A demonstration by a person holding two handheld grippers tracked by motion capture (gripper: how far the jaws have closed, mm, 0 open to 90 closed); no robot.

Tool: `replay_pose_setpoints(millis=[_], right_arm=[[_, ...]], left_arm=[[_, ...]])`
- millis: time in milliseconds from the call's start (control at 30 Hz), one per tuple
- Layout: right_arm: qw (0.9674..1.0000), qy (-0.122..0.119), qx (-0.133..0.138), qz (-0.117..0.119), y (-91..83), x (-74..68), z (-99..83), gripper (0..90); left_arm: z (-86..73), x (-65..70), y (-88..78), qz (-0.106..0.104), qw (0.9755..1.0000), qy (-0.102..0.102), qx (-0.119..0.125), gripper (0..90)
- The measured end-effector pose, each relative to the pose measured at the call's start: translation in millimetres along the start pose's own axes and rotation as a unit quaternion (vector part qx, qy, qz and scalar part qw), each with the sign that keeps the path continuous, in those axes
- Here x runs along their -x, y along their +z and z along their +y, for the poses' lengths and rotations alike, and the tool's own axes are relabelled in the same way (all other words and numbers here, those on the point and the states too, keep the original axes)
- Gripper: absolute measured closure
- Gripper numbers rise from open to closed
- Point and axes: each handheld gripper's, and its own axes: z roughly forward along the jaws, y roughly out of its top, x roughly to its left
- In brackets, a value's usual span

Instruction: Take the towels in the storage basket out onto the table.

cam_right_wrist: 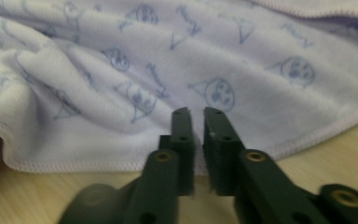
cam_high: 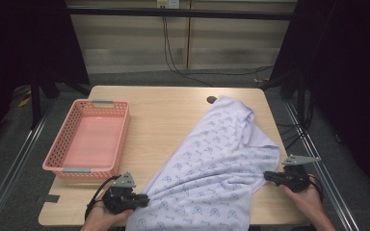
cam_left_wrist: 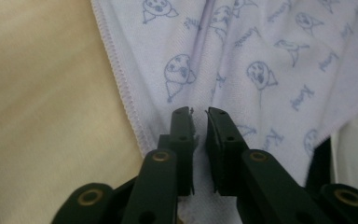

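both the left gripper (cam_high: 142, 198) and the right gripper (cam_high: 268, 176) pinch just the cloth (cam_high: 212, 168) edge, so a hard tug could slip it free or drag it off the table (cam_high: 164, 120).

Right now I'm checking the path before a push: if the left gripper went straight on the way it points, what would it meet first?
The left gripper would meet only more of the printed cloth, whose edge its jaws already pinch; beyond that, depth is unclear.
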Motion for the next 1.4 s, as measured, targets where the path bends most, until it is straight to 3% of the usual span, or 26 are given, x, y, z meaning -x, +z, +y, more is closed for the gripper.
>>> replay_pose_setpoints(millis=[33,133,233,300,467,500,600,633,667,700,833,933,1000,1067,1133,1267,1400], right_arm=[[1.0,0.0,0.007,0.003,0.3,-2.8,2.9,75.9],[0.9994,-0.008,0.031,0.015,-2.0,-14.1,10.7,66.0],[0.9981,-0.02,0.038,0.043,-0.9,-26.9,15.4,63.5],[0.9965,-0.024,0.037,0.071,2.8,-36.4,18.7,60.5],[0.992,-0.045,0.025,0.115,17.6,-57.4,27.2,50.9],[0.9918,-0.051,0.018,0.116,20.5,-59.7,27.1,49.9],[0.9914,-0.069,-0.007,0.111,28.6,-64.5,24.6,48.5],[0.9917,-0.074,-0.013,0.104,30.0,-65.1,23.8,48.6],[0.9915,-0.077,-0.021,0.103,31.6,-65.6,22.7,50.4],[0.9911,-0.081,-0.022,0.103,32.9,-65.6,21.7,54.4],[0.9899,-0.088,-0.032,0.107,33.4,-67.4,19.5,73.4],[0.9895,-0.093,-0.03,0.107,28.4,-68.8,18.3,83.5],[0.9895,-0.095,-0.023,0.106,21.6,-69.0,16.6,85.5],[0.9908,-0.09,0.005,0.101,8.6,-70.6,14.6,86.3],[0.9902,-0.089,0.013,0.107,-1.3,-72.0,11.8,86.4],[0.9901,-0.093,-0.004,0.105,-9.6,-79.1,0.3,86.3],[0.9894,-0.096,0.0,0.109,-19.4,-87.0,-3.9,86.0]], left_arm=[[-1.8,1.1,-1.8,-0.015,0.9999,0.001,-0.003,82.4],[4.7,-3.0,-6.1,-0.014,0.9992,-0.006,0.038,81.8],[24.0,-9.2,-1.2,-0.005,0.9981,-0.004,0.061,77.8],[43.6,-13.4,12.4,-0.008,0.998,0.011,0.061,76.6],[82.3,-27.8,51.0,-0.001,0.9983,0.017,0.055,72.9],[89.0,-30.9,57.7,0.006,0.9983,0.025,0.051,72.4],[93.8,-37.1,69.4,0.014,0.9987,0.015,0.047,71.7],[92.4,-37.4,73.8,0.017,0.9991,0.023,0.031,71.9],[89.6,-36.7,74.1,0.022,0.9987,0.034,0.032,73.1],[88.0,-36.8,73.7,0.023,0.9984,0.037,0.037,75.0],[79.8,-34.9,61.6,0.038,0.9974,0.06,0.014,80.2],[63.2,-32.2,49.1,0.045,0.9974,0.051,0.022,81.7],[50.7,-30.8,40.5,0.04,0.9984,0.027,0.03,83.0],[41.2,-22.7,33.1,0.038,0.9986,0.03,0.022,84.5],[31.7,-14.2,28.1,0.021,0.9992,0.025,0.021,84.7],[20.1,9.4,22.6,0.019,0.9985,0.051,0.007,90.0],[12.2,26.7,18.0,0.004,0.9982,0.059,-0.009,90.0]])
